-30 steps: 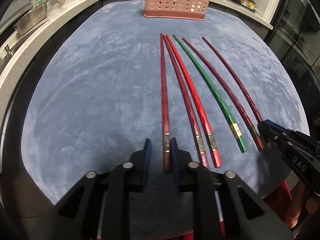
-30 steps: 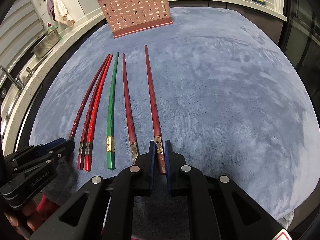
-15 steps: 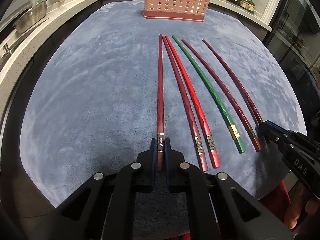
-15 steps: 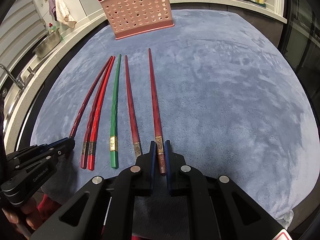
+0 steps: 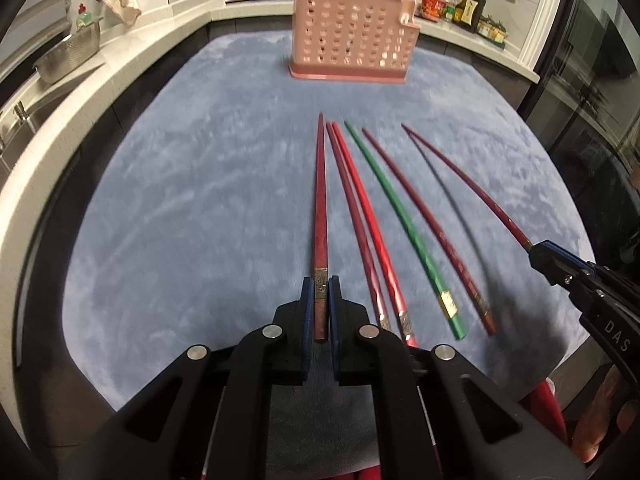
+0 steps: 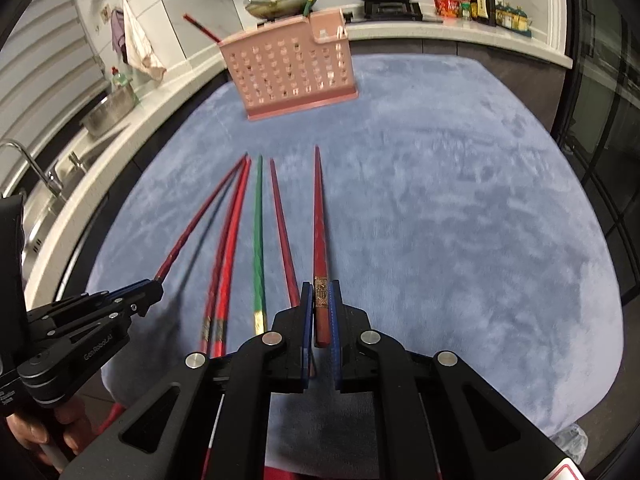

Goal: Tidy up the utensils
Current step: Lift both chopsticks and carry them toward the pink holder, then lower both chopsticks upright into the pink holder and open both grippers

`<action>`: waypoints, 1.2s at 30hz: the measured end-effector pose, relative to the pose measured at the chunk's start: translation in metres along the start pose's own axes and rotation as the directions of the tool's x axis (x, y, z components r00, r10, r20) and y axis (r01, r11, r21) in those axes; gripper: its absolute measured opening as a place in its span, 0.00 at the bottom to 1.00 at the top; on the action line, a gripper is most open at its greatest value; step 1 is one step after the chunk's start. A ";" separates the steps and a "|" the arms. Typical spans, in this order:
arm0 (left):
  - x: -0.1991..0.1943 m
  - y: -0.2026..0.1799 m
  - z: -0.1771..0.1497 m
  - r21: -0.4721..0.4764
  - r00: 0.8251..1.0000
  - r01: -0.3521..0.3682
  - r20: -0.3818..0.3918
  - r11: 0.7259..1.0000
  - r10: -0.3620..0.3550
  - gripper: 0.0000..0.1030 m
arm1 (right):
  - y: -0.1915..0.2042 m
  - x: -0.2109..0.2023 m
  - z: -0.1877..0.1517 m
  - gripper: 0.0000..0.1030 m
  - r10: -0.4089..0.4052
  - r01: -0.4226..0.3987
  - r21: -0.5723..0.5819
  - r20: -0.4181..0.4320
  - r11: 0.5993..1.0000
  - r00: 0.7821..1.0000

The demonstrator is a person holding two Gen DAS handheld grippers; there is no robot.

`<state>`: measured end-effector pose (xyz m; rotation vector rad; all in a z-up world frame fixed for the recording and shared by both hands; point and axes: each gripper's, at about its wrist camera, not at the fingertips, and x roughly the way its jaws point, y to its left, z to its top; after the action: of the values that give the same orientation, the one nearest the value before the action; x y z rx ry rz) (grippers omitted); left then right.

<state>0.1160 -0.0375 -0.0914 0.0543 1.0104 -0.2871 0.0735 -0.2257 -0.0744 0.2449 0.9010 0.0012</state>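
So, blue cloth covers the table, pink holder stands upright at the far edge, dead ahead of both grippers. It already has a red and a green chopstick poking out the top. Four chopsticks lie flat on the cloth between the two held ones: two reds touching side by side, a green chopstick, a dark red chopstick. All point long-axis toward the holder, decorated butt ends nearest the person.

Left gripper is clamped on the butt of a red chopstick, tip aimed forward at the holder. Right gripper is clamped the same way on the outer red chopstick; its shadow on the cloth suggests it's lifted.

Key relation: both held sticks run straight along the fingers, tips toward the holder. My guess is each needs tipping upright over the top before dropping in. The two arms look about equally near it.
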 end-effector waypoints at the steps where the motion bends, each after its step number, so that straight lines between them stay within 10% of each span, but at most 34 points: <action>1: -0.003 0.000 0.003 0.000 1.000 0.000 0.008 1.000 0.000 0.07 | 0.000 -0.004 0.006 0.07 0.003 -0.003 0.002 0.015 1.000 1.000; 18: -0.057 -0.004 0.088 0.027 0.979 -0.030 0.200 0.999 0.024 0.07 | -0.001 -0.047 0.092 0.07 0.004 -0.005 0.004 0.209 1.000 0.978; 36: -0.103 0.006 0.208 0.001 0.916 -0.003 0.401 1.000 0.002 0.07 | 0.007 -0.066 0.191 0.07 0.078 -0.082 -0.004 0.357 0.997 0.931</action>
<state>0.2383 -0.0463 0.1055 -0.0025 0.6007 -0.2825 0.1813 -0.2662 0.0923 0.2817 0.5277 0.0263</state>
